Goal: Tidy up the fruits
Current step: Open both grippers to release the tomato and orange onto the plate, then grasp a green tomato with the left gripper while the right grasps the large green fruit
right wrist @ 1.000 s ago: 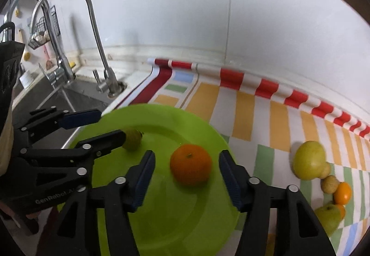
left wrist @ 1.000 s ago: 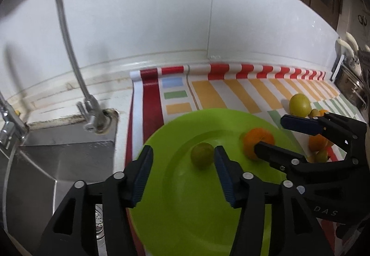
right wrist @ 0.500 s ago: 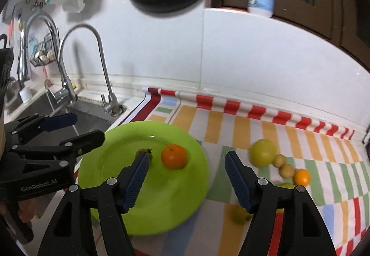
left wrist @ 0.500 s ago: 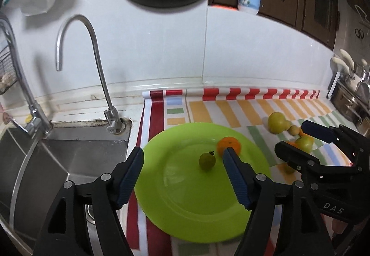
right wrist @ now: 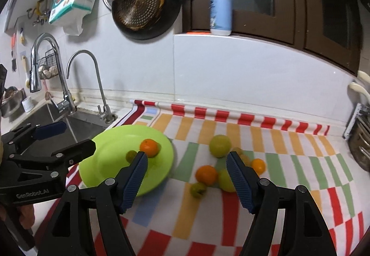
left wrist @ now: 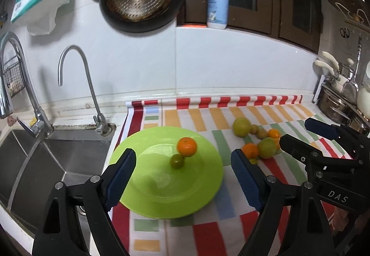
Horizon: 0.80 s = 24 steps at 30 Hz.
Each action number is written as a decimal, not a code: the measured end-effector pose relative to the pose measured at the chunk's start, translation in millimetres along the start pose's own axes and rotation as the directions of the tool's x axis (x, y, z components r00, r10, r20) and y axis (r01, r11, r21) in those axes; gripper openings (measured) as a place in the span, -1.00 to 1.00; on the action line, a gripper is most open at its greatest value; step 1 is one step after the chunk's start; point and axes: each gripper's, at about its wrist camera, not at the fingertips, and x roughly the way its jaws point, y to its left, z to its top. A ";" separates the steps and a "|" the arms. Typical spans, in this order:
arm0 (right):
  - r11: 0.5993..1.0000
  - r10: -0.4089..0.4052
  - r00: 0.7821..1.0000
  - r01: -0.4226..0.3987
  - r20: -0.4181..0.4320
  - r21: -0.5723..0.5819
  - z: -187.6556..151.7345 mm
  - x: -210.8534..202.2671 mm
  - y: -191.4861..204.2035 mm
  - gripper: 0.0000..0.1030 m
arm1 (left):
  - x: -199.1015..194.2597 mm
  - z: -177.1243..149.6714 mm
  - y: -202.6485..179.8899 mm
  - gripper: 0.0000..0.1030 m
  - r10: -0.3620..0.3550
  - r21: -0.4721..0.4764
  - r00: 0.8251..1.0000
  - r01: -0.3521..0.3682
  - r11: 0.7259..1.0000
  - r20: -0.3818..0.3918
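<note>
Both tongs, left (left wrist: 182, 176) and right (right wrist: 186, 177), are held open and empty. An orange (left wrist: 186, 146) and a green fruit (left wrist: 177, 161) are gathered mid-frame on the plate (left wrist: 143, 195); loose fruit (right wrist: 206, 175) (unsorted) is left at centre-right on the cloth (right wrist: 300, 163).

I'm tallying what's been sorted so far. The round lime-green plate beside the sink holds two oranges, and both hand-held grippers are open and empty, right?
Not quite: the round lime-green plate holds one orange and one small dark-green fruit, as the left wrist view shows. The rest stands: the left hand-held gripper and right hand-held gripper are open and empty.
</note>
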 end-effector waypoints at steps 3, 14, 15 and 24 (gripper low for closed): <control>1.000 -0.003 1.000 0.003 0.008 -0.003 -4.2 -9.4 -12.0 0.38 | -5.7 -1.0 -15.3 0.67 0.005 0.006 1.000 -0.005 1.000 0.016; 0.998 -0.002 1.000 0.002 0.012 -0.060 -22.2 -27.8 -58.8 0.38 | -8.9 -10.4 -73.1 0.67 0.013 0.049 0.999 -0.015 0.999 0.039; 0.998 0.001 1.000 -0.001 0.012 -0.071 -22.7 -27.4 -61.8 0.38 | -8.5 -11.4 -77.5 0.67 0.016 0.056 0.999 -0.019 0.998 0.040; 0.983 0.042 0.999 -0.045 -0.019 -0.177 -28.0 -9.1 -83.9 0.38 | 15.0 -20.1 -105.8 0.66 0.017 0.095 1.000 -0.018 0.995 0.018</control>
